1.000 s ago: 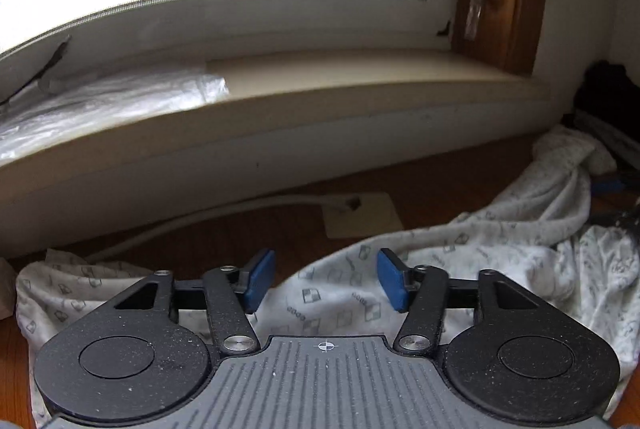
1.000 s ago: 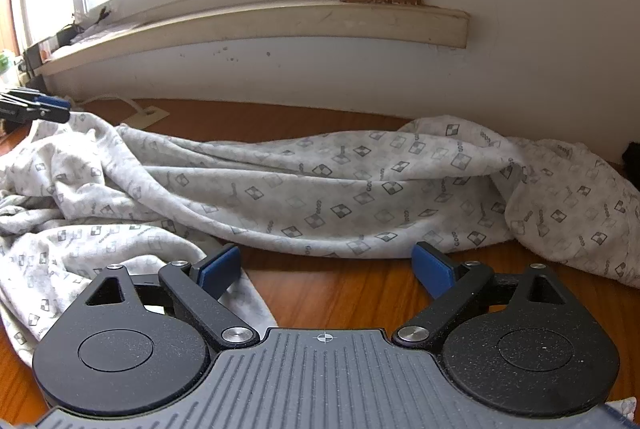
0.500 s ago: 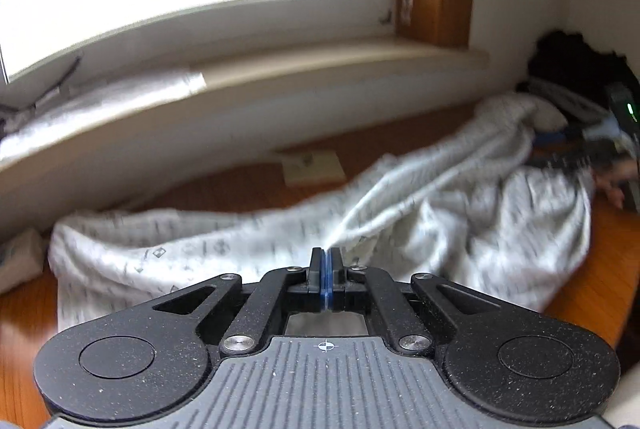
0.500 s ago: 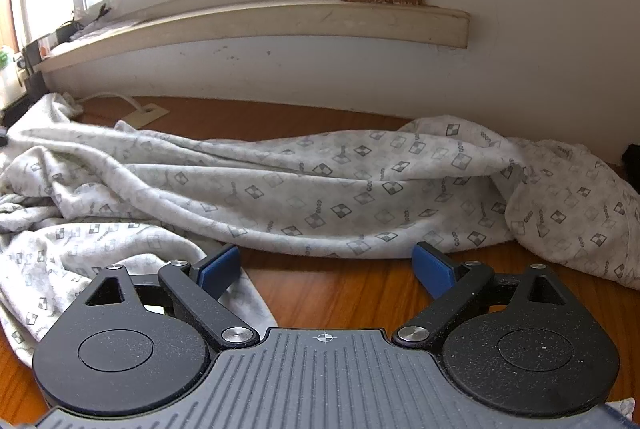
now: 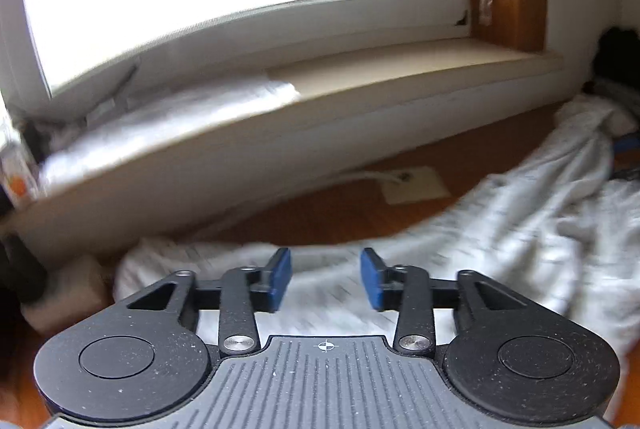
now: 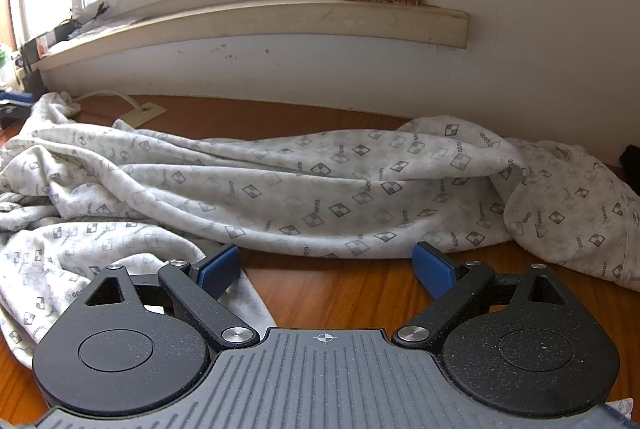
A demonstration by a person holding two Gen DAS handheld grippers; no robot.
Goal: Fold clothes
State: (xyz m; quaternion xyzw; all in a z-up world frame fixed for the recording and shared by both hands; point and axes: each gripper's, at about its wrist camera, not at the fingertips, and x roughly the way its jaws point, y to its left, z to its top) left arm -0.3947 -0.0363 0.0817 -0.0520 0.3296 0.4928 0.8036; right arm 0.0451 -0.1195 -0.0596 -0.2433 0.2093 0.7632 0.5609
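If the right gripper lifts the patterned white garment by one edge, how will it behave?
The garment lies in soft folds on the wooden table, so it will probably drape limply and trail. It looks thin, likely light. The right gripper is open.

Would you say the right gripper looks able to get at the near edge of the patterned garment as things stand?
Probably yes. The right gripper is open, and the garment lies crumpled on the wooden table just ahead of its fingers, with only bare wood between them.

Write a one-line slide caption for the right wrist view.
Open right gripper hovers before a crumpled patterned garment on a wooden table.
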